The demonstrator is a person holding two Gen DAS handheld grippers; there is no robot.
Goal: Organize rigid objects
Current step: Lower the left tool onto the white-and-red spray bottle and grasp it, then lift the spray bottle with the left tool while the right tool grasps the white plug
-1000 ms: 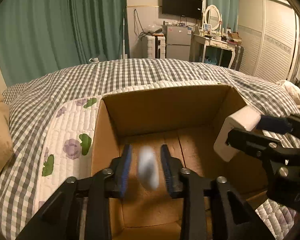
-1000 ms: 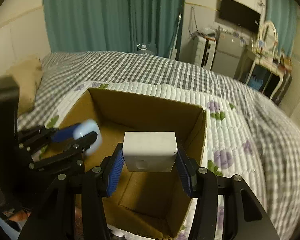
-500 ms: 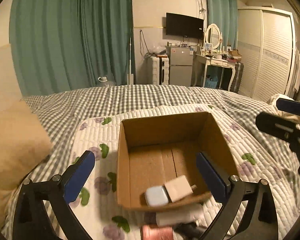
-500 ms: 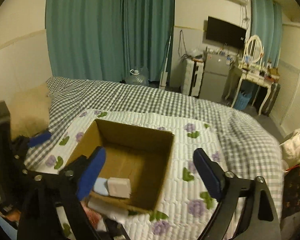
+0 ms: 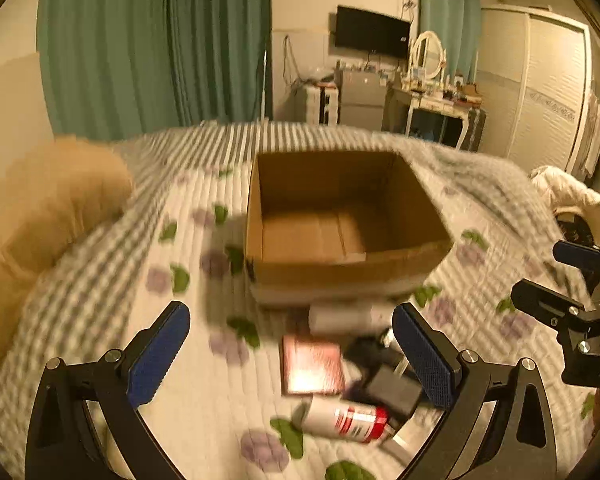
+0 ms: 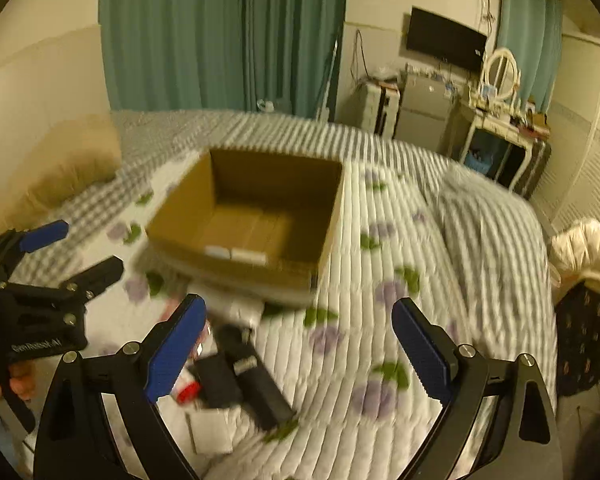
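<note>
Cardboard box (image 5: 348, 216) sits on quilted floral bedspread (image 6: 380, 320), two small white items inside near its front wall. Loose pile just before it: red-white can (image 5: 344, 418), black adapter (image 5: 394, 392). Left gripper (image 5: 292, 354) and right gripper (image 6: 298, 342) both wide, empty. Risk: soft bedding lets can roll, crowded pile invites double grab. Teal curtains (image 5: 160, 40) behind.

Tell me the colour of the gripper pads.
Blue pads; clearest in the left wrist view.
</note>
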